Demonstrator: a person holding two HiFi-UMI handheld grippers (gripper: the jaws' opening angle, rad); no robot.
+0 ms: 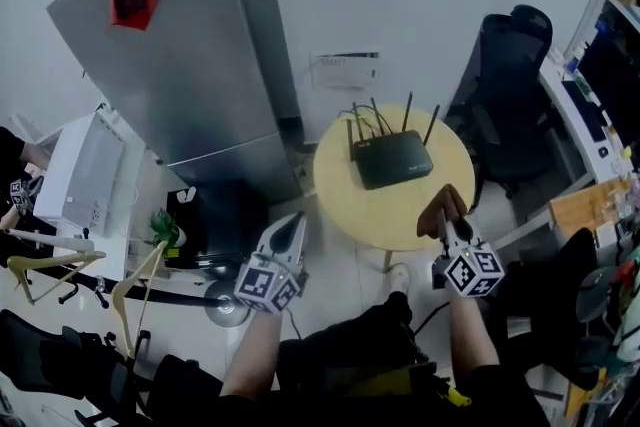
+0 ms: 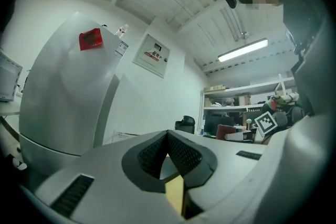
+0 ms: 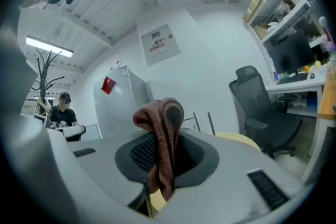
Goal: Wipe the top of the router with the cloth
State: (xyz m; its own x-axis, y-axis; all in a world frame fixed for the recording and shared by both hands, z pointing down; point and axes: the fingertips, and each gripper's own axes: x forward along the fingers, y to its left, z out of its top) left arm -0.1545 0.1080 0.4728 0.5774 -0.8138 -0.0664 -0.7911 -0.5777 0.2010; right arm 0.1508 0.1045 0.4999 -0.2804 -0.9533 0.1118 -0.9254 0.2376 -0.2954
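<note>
Office floor is seen from above, with a round yellow table point(image 1: 345, 207) standing between a tall grey fridge point(image 1: 190, 45) and a black chair point(image 1: 505, 95). The router point(image 1: 392, 160) is placed on the far half of the tabletop, a flat black box with several thin antennas raised along its back edge. Its top is shown bare, dark and matt, and nothing is laid on it.

The right gripper point(image 1: 447, 229) is held over the near edge of the table, short of the router. Its jaws are pinched on a reddish-brown cloth point(image 1: 446, 205), which is bunched into a folded wad above the jaw tips, with a short tail hanging below them. The cloth is kept clear of both table and router. The left gripper point(image 1: 290, 227) is held off the table's left side, above the floor. Its jaws are pressed together at the tips and nothing is carried between them.

The step in hand is judged to be the approach: the cloth is already gripped, and wiping is not yet begun. For the next move, the cloth would need to be carried forward and lowered onto the router's top, then drawn across it. The antennas at the back should be avoided, and the light box may slide unless it is steadied.
</note>
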